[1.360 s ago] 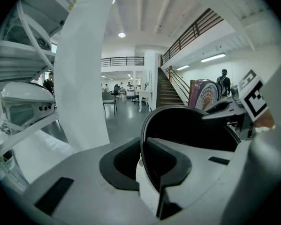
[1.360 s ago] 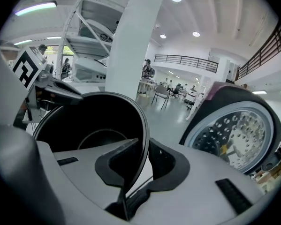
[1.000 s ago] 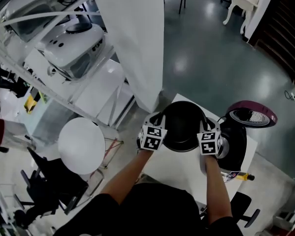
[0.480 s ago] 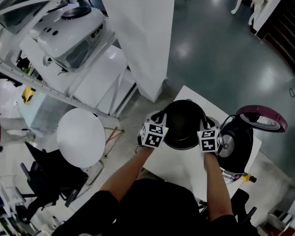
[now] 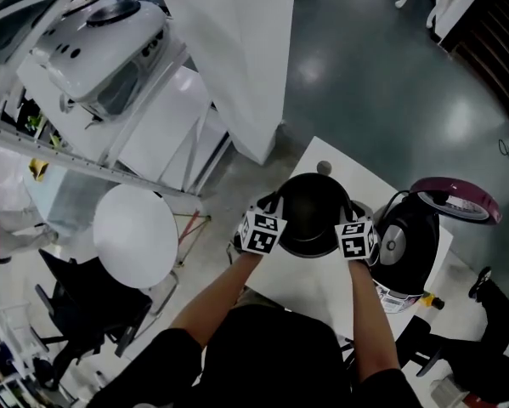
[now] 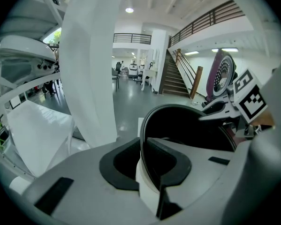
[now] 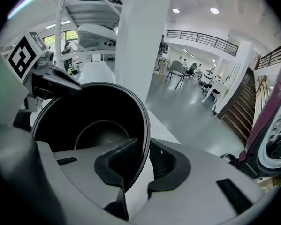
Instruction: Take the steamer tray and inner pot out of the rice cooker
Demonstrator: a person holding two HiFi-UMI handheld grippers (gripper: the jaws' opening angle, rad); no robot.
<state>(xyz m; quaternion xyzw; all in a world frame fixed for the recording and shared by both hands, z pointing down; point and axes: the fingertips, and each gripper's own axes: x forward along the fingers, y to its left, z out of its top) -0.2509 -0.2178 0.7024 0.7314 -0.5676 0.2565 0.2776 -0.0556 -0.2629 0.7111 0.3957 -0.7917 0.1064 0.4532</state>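
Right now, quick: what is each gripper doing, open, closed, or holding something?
Left gripper: fingers closed on the rim of the inner pot.
Right gripper: fingers closed on the opposite side of the same rim.

Black shirt (image 5: 262, 359); marker-cubed grey grippers (image 5: 269, 207) (image 5: 350, 218)
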